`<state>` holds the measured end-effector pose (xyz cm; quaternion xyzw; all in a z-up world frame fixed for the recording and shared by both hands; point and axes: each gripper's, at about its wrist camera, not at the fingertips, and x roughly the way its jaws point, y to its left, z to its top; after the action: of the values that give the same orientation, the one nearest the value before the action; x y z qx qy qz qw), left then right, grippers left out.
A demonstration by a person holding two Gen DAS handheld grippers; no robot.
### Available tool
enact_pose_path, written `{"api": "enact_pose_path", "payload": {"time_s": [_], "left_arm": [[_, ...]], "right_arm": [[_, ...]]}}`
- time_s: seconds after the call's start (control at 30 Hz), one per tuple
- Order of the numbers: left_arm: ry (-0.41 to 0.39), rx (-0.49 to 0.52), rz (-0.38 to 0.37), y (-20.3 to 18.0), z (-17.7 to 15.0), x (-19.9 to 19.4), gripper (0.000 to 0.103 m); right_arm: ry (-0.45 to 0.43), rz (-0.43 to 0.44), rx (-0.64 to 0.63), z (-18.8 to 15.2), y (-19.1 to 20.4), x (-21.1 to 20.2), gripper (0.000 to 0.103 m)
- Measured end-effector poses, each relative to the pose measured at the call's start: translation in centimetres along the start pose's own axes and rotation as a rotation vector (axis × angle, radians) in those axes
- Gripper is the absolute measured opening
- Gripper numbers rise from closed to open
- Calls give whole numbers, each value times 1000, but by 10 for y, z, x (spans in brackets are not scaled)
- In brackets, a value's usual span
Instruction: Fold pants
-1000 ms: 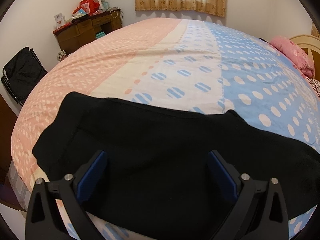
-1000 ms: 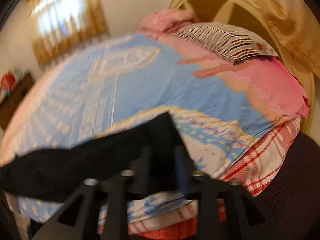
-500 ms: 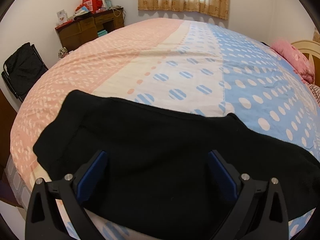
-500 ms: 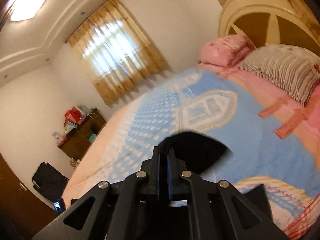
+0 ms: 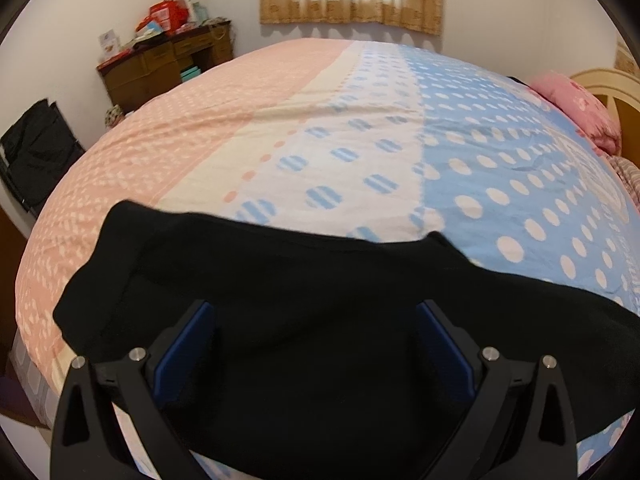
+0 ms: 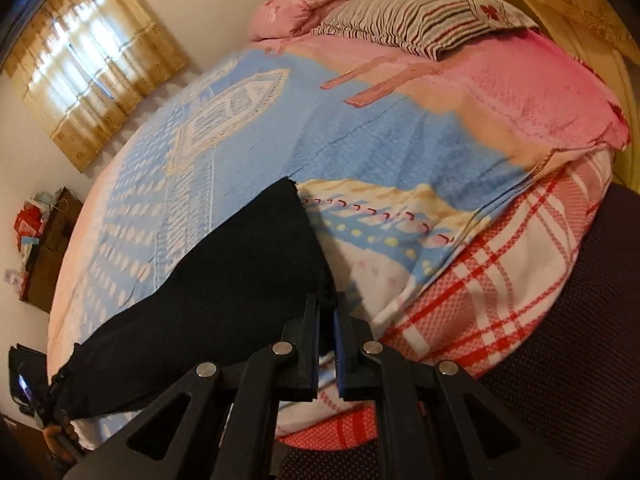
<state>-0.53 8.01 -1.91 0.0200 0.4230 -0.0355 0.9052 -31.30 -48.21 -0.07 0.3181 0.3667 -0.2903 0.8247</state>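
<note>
Black pants (image 5: 280, 300) lie flat across the near edge of the bed, stretching left to right. My left gripper (image 5: 314, 316) is open, its blue-padded fingers (image 5: 188, 344) spread just above the waist part of the pants, holding nothing. In the right wrist view the pants (image 6: 224, 280) run from the leg end near the gripper away to the lower left. My right gripper (image 6: 328, 312) has its jaws nearly closed with a thin gap, and the corner of the pants leg hem sits at its tips.
The bed has a pink, white and blue dotted cover (image 5: 360, 140). A striped pillow (image 6: 408, 16) and pink blanket (image 6: 520, 80) lie by the headboard. A wooden desk (image 5: 164, 64) and black chair (image 5: 36, 160) stand by the left wall. A plaid sheet (image 6: 500, 272) hangs at the bed edge.
The right gripper swung up with the pants leg half a second ago and has come back down to the bed, laying the leg out. The left gripper has barely moved.
</note>
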Motion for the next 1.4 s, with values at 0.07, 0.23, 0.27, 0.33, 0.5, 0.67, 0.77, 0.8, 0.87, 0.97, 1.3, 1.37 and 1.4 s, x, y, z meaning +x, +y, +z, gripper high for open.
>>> {"api": "enact_pose_path", "payload": {"time_s": [0.07, 0.23, 0.27, 0.33, 0.5, 0.67, 0.77, 0.8, 0.87, 0.97, 1.3, 1.37, 1.4], "left_arm": [[-7, 16, -2, -4, 1, -3, 102], [-25, 56, -46, -14, 2, -8, 102], [-23, 72, -52, -18, 1, -8, 102], [-24, 96, -67, -23, -4, -8, 102], [-15, 171, -154, -36, -23, -14, 102], [-60, 292, -172, -61, -40, -24, 102], [-57, 332, -180, -75, -44, -26, 102], [-58, 342, -178, -77, -45, -27, 102], [-71, 354, -176, -76, -47, -33, 102], [-79, 342, -168, -70, -46, -34, 102], [-45, 297, -179, -71, -45, -26, 102], [-36, 298, -179, -72, -46, -26, 102], [-36, 300, -177, -72, -46, -26, 102]], "right_arm": [[-24, -10, -18, -5, 5, -6, 6], [-52, -66, -4, 2, 5, 8, 11], [-67, -75, 14, 2, 3, 6, 15], [-138, -114, 77, 0, 2, -6, 17], [-380, -101, 128, -42, 35, -54, 19], [-85, 293, 52, -85, 99, 15, 19], [-33, 293, 93, -93, 108, 49, 19], [-42, 251, 115, -94, 105, 54, 19], [-61, 243, 148, -94, 100, 57, 19], [-91, 225, 184, -98, 99, 53, 19], [-104, 251, 196, -111, 112, 60, 29], [-105, 270, 198, -107, 112, 62, 29], [-110, 282, 197, -104, 111, 62, 29]]}}
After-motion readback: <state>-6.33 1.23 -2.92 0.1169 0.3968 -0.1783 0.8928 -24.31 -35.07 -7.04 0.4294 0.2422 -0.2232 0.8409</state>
